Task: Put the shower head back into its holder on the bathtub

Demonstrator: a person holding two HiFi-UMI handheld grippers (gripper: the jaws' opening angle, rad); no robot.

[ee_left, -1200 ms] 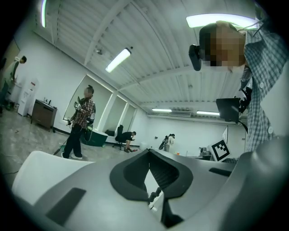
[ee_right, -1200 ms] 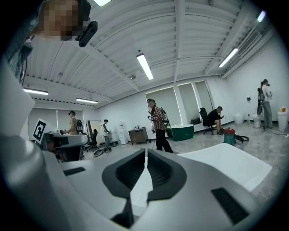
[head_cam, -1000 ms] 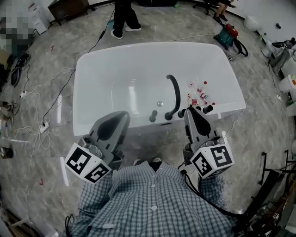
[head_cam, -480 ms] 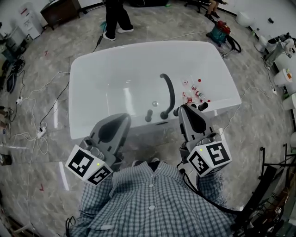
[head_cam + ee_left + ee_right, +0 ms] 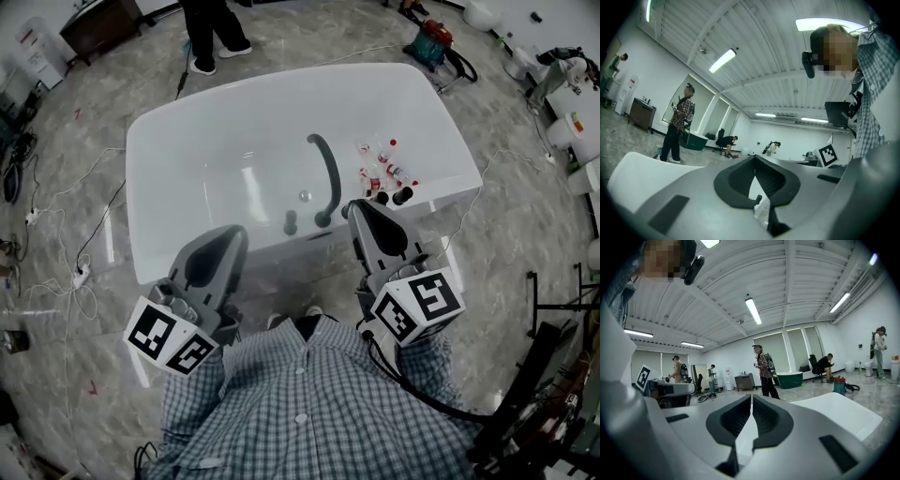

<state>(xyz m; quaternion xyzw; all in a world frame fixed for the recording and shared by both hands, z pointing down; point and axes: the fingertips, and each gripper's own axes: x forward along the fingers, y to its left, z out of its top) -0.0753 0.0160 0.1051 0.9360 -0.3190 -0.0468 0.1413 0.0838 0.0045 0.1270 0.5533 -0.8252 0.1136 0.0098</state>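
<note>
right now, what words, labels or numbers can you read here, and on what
None can be read.
Labels on the small bottles in the bathtub: too small to read.
On the left gripper and right gripper: only black-and-white square patterns, no letters.

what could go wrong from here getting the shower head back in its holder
1. The shower head lies down inside the bathtub, while the left gripper and right gripper are both shut, empty and apart from it. Reaching in without opening first would likely just shove it.
2. The small bottles lie close beside it and could get knocked about.
3. Its dark curved body looks smooth and may slip in a two-jaw grip.
</note>
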